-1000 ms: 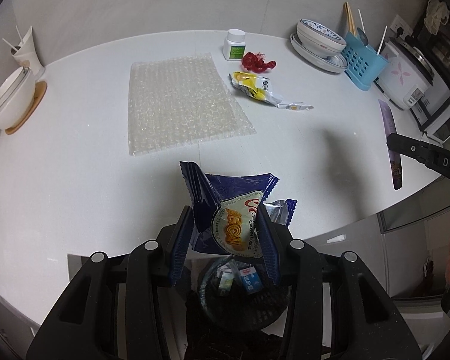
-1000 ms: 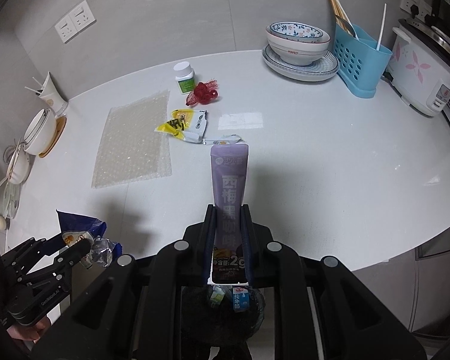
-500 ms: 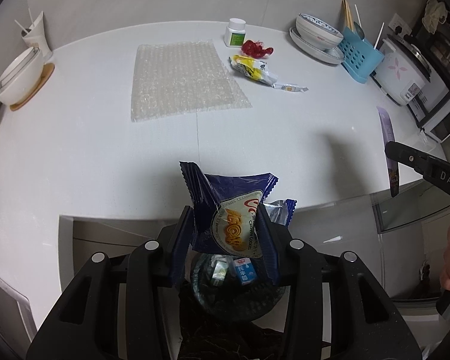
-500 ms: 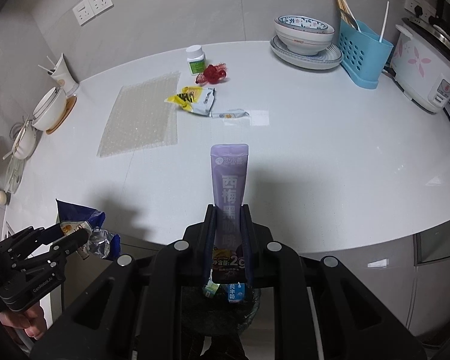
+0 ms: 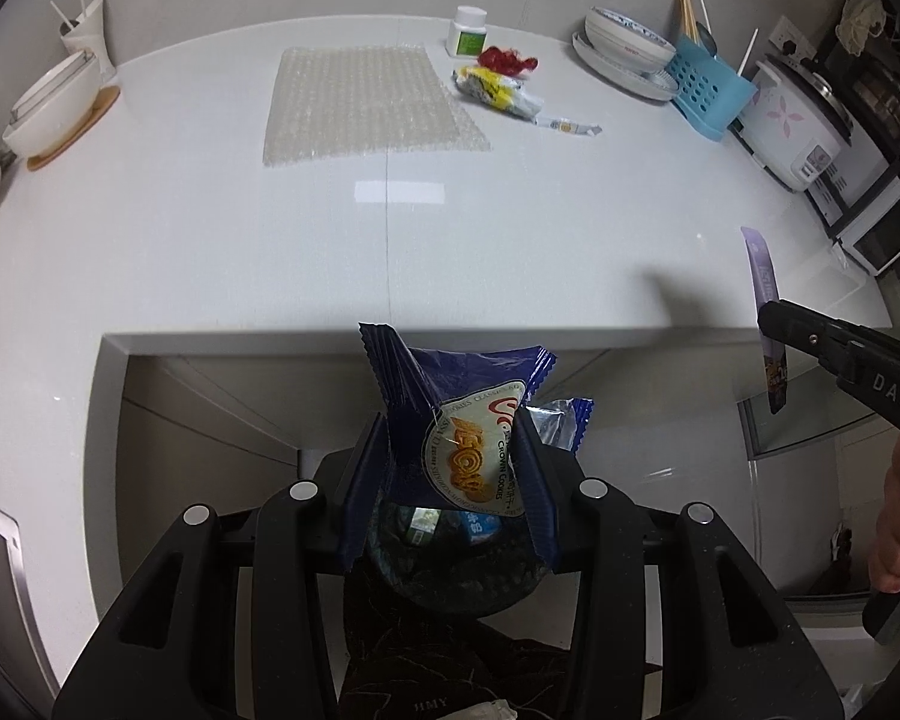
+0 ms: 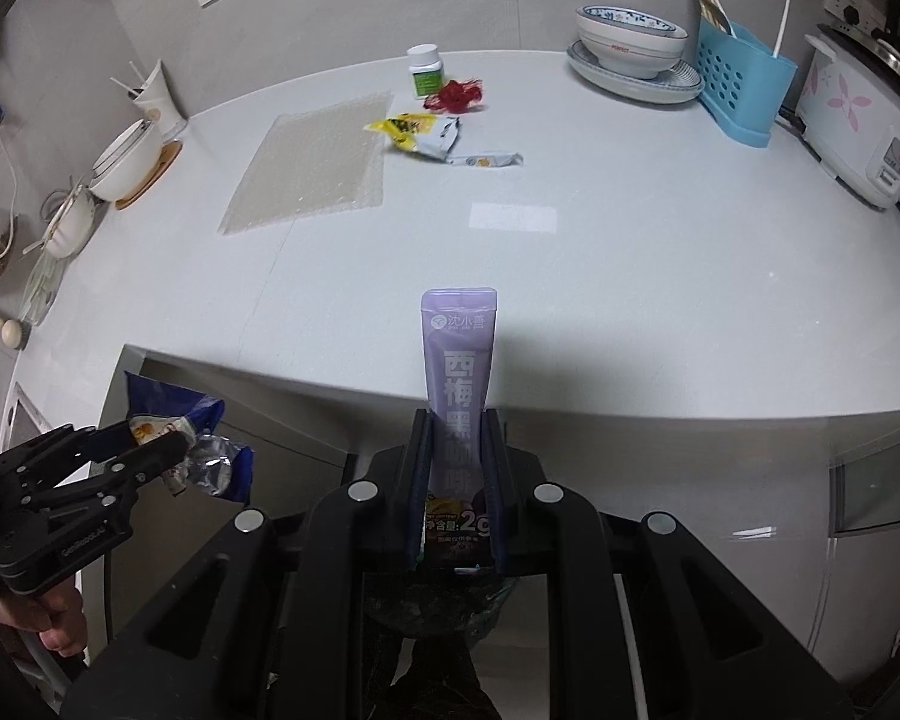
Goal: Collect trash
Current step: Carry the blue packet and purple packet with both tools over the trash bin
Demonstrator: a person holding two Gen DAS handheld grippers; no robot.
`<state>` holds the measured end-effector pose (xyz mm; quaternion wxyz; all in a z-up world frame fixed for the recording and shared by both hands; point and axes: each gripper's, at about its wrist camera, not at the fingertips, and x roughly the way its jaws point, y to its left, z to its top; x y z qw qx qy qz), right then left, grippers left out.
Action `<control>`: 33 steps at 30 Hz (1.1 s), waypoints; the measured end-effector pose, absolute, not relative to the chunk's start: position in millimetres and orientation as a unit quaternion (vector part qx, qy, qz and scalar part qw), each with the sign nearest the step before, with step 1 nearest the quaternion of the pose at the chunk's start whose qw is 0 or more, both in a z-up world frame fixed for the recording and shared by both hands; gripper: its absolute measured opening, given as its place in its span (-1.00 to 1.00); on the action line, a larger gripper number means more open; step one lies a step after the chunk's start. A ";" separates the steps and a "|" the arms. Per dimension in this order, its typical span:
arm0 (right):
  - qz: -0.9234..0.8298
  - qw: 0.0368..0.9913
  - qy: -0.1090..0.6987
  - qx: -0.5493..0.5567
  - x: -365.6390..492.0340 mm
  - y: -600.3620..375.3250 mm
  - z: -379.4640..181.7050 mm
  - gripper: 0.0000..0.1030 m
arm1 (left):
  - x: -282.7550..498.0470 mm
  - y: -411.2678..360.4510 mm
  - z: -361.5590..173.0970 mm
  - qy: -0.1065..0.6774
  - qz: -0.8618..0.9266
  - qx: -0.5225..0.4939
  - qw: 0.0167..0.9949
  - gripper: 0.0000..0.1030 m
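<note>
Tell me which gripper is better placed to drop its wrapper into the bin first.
Left, though barely. The left gripper holds the blue cookie wrapper right above the bin; the right gripper with its purple sachet shows less bin.

Both grippers point steeply down, the left gripper (image 5: 450, 456) clamped on a blue cookie wrapper (image 5: 462, 414), the right gripper (image 6: 457, 480) on a purple sachet (image 6: 459, 372), each hand-held.
</note>
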<state>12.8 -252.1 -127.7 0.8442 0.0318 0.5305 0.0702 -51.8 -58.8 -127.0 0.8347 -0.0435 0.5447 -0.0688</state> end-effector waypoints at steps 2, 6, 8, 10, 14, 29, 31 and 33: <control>0.075 0.842 0.533 0.034 5.8 -249.8 -133.6 -0.70 | -58.6 -58.5 -132.2 0.544 -0.070 -0.041 0.835 -0.20; 0.088 0.840 0.534 0.037 -9.5 -245.6 -144.5 -0.70 | -71.4 -59.9 -138.4 0.535 -0.075 -0.035 0.841 -0.20; 0.094 0.842 0.531 0.038 -16.0 -244.4 -147.8 -0.70 | -75.6 -60.6 -143.1 0.534 -0.081 -0.037 0.841 -0.20; 0.097 0.839 0.534 0.041 -21.2 -244.3 -153.7 -0.70 | -78.5 -61.9 -148.6 0.534 -0.083 -0.035 0.841 -0.20; 0.101 0.832 0.545 0.037 -30.5 -242.6 -169.1 -0.70 | -82.9 -66.9 -163.7 0.538 -0.088 -0.030 0.838 -0.20; 0.113 0.810 0.575 0.030 -48.3 -231.7 -217.5 -0.70 | -93.0 -75.2 -216.2 0.563 -0.088 -0.021 0.821 -0.20; 0.115 0.810 0.575 0.025 -48.5 -230.5 -219.9 -0.70 | -91.8 -77.5 -221.6 0.565 -0.091 -0.020 0.820 -0.20; 0.116 0.808 0.578 0.026 -48.9 -231.4 -222.9 -0.70 | -91.3 -80.0 -228.1 0.567 -0.093 -0.017 0.818 -0.20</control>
